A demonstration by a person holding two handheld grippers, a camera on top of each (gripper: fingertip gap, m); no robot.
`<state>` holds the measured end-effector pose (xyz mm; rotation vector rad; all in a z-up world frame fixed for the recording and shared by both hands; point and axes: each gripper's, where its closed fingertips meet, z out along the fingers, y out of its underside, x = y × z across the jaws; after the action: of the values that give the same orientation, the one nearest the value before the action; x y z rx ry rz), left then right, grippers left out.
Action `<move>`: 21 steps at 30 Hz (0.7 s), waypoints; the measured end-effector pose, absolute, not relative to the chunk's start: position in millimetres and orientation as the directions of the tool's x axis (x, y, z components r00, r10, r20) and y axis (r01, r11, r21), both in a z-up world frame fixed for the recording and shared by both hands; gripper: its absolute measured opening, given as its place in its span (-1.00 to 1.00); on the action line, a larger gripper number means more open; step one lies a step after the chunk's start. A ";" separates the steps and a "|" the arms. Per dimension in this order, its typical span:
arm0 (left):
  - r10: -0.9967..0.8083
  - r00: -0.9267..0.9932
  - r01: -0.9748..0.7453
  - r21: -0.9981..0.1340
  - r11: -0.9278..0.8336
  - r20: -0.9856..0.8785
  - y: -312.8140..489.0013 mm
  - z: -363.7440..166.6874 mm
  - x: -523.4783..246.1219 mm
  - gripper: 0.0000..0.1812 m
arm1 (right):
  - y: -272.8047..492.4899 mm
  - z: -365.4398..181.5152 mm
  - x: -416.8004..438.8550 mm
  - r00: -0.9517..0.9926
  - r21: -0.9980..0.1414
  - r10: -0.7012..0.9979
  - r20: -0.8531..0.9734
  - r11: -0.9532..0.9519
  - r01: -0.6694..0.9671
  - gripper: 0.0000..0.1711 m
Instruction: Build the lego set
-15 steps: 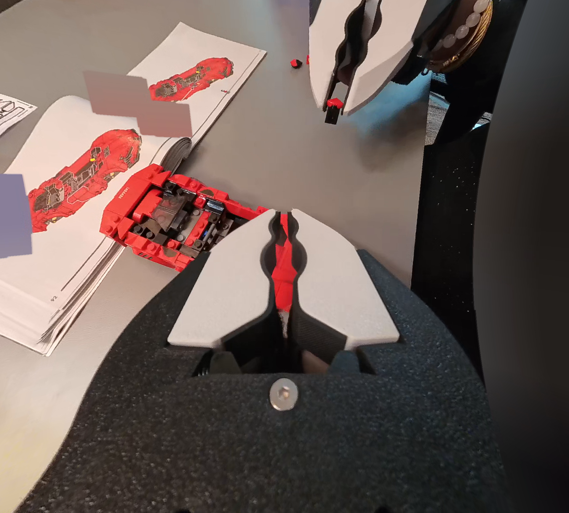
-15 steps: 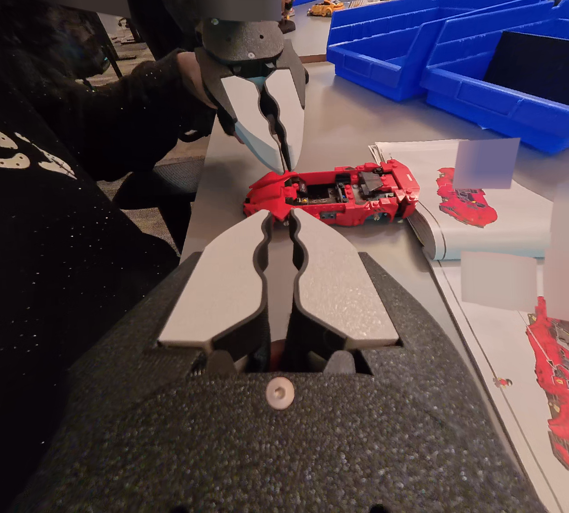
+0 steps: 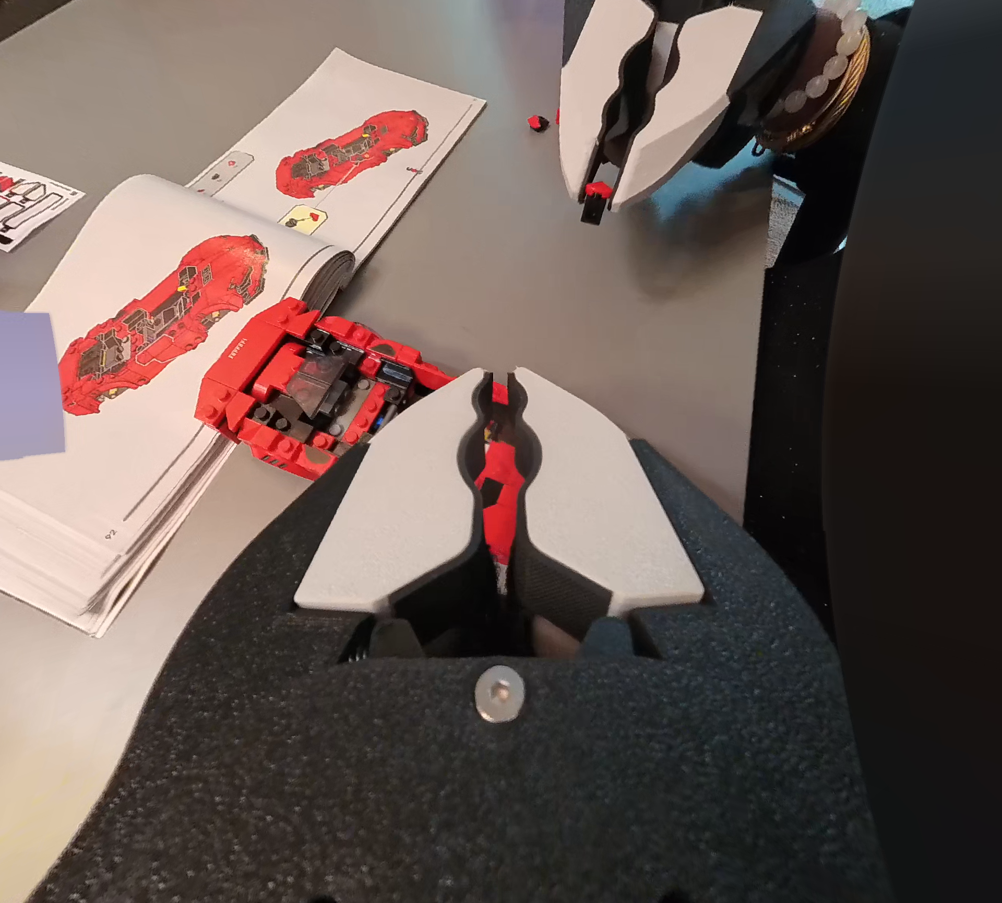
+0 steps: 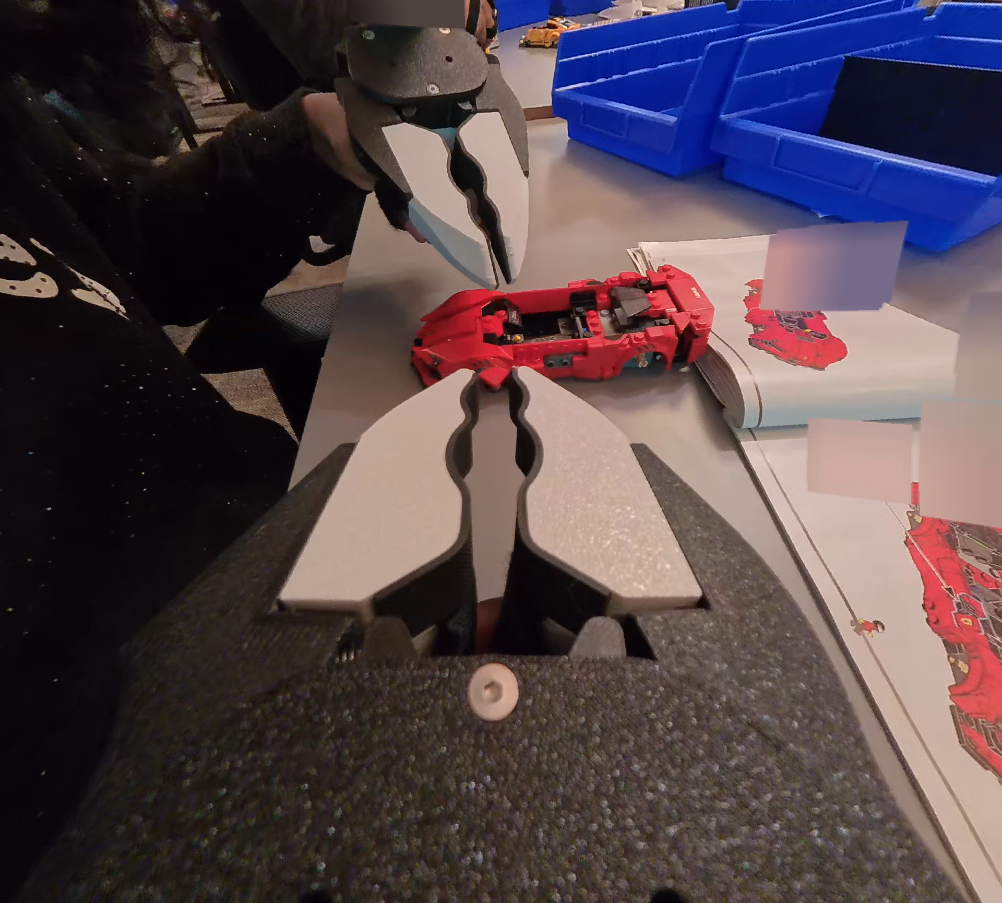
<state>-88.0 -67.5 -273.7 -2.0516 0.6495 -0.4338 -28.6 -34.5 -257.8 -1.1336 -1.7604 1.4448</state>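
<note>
Lego car, red, partly built, roof open with black interior studs showing, sits on the grey desk close to the edge nearest the person; its tail end touches the spine of the open instruction booklet. Left tongs come down at the nose end of the car, tips nearly shut with only a thin gap; in the left wrist view the red hood shows through that gap, so I judge they are pinching or pinning the nose, though contact at the tips is not clearly visible. Right tongs are closed on a small red-and-black piece, held above the desk and well apart from the car. Key relation: the car's long axis runs roughly crosswise to the right tongs' line of sight, nose toward the person's edge, tail toward the booklet; the open cockpit lies ahead of the right tongs and a little to the booklet side. Left is the nearer hand and acts as the brace; right is the carrier. Judgement: step in hand is fitting the held piece; the next move needs right tongs brought over the car. Two loose red bits lie farther in on the desk. Blue bins stand along the far side.
</note>
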 end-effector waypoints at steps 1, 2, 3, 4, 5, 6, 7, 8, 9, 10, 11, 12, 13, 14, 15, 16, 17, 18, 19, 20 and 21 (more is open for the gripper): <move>-0.598 0.800 -0.280 -0.849 -0.448 0.052 -66.6 -274.4 -88.7 -0.94 | -33.9 -258.1 -28.6 -0.465 -0.969 0.882 -0.075 0.045 0.242 -0.88; -0.597 0.800 -0.280 -0.848 -0.450 0.053 -65.7 -274.4 -89.4 -0.94 | -33.6 -258.2 -28.4 -0.466 -0.970 0.881 -0.077 0.042 0.240 -0.88; -0.596 0.801 -0.278 -0.848 -0.452 0.056 -64.7 -274.3 -90.1 -0.94 | -33.3 -258.3 -28.4 -0.466 -0.970 0.881 -0.077 0.042 0.239 -0.88; -0.595 0.802 -0.274 -0.848 -0.454 0.060 -63.7 -274.3 -91.1 -0.94 | -32.4 -259.6 -30.0 -0.464 -0.970 0.882 -0.076 0.042 0.239 -0.88; -0.594 0.802 -0.272 -0.847 -0.457 0.063 -62.8 -274.3 -91.5 -0.94 | -31.3 -260.1 -30.0 -0.462 -0.970 0.883 -0.077 0.041 0.240 -0.88; -0.593 0.802 -0.270 -0.845 -0.461 0.067 -62.4 -274.8 -92.9 -0.94 | -29.9 -259.8 -30.4 -0.462 -0.970 0.883 -0.081 0.037 0.241 -0.88; -0.591 0.804 -0.269 -0.843 -0.466 0.070 -61.8 -275.7 -94.4 -0.93 | -28.8 -260.0 -30.7 -0.461 -0.970 0.883 -0.086 0.031 0.241 -0.88; -0.589 0.804 -0.266 -0.842 -0.470 0.075 -61.2 -276.5 -96.1 -0.93 | -28.4 -259.5 -30.0 -0.460 -0.970 0.883 -0.091 0.025 0.240 -0.88; -0.589 0.804 -0.264 -0.840 -0.475 0.080 -61.1 -277.1 -96.8 -0.93 | -27.5 -259.3 -30.6 -0.459 -0.971 0.883 -0.094 0.020 0.239 -0.88; -0.590 0.803 -0.263 -0.838 -0.478 0.084 -60.5 -277.9 -97.6 -0.93 | -26.9 -259.4 -30.8 -0.457 -0.971 0.884 -0.097 0.017 0.238 -0.88; -0.590 0.803 -0.263 -0.837 -0.479 0.085 -59.9 -278.4 -98.2 -0.93 | -26.4 -259.5 -31.5 -0.455 -0.971 0.885 -0.099 0.014 0.237 -0.88; -0.590 0.803 -0.262 -0.837 -0.480 0.086 -59.5 -278.8 -99.0 -0.93 | -25.5 -260.7 -32.8 -0.453 -0.971 0.886 -0.100 0.012 0.238 -0.88; -0.590 0.803 -0.263 -0.837 -0.480 0.087 -59.0 -279.1 -99.8 -0.94 | -24.6 -261.1 -33.3 -0.452 -0.971 0.886 -0.101 0.012 0.240 -0.88; -0.591 0.802 -0.263 -0.836 -0.481 0.088 -58.3 -279.7 -100.5 -0.94 | -23.8 -261.6 -34.2 -0.451 -0.970 0.887 -0.101 0.012 0.242 -0.88; -0.590 0.802 -0.262 -0.836 -0.482 0.089 -57.2 -280.1 -101.6 -0.94 | -23.3 -261.8 -35.6 -0.450 -0.970 0.887 -0.102 0.012 0.243 -0.88; -0.590 0.802 -0.259 -0.838 -0.481 0.091 -57.2 -279.7 -101.0 -0.94 | -22.8 -261.6 -36.3 -0.450 -0.970 0.887 -0.103 0.010 0.243 -0.88; -0.590 0.802 -0.255 -0.840 -0.479 0.093 -56.6 -279.5 -101.7 -0.94 | -22.1 -261.8 -37.4 -0.448 -0.970 0.888 -0.105 0.008 0.243 -0.88; -0.590 0.802 -0.252 -0.841 -0.479 0.096 -56.8 -279.0 -101.5 -0.94 | -21.3 -262.0 -38.0 -0.446 -0.970 0.889 -0.106 0.006 0.244 -0.88; -0.590 0.802 -0.250 -0.841 -0.480 0.098 -56.4 -279.4 -101.9 -0.93 | -20.8 -262.9 -38.3 -0.445 -0.970 0.889 -0.108 0.004 0.244 -0.88; -0.589 0.802 -0.252 -0.839 -0.483 0.099 -56.5 -280.2 -102.0 -0.92 | -19.9 -263.9 -39.3 -0.443 -0.969 0.890 -0.110 0.003 0.247 -0.88; -0.589 0.802 -0.254 -0.835 -0.488 0.100 -56.3 -281.9 -103.1 -0.91 | -19.0 -264.9 -40.5 -0.438 -0.968 0.892 -0.115 -0.001 0.251 -0.88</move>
<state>-103.1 -56.3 -281.9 -2.0893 0.6216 -0.4728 -40.5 -19.0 -264.9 -1.1832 -1.7183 1.4698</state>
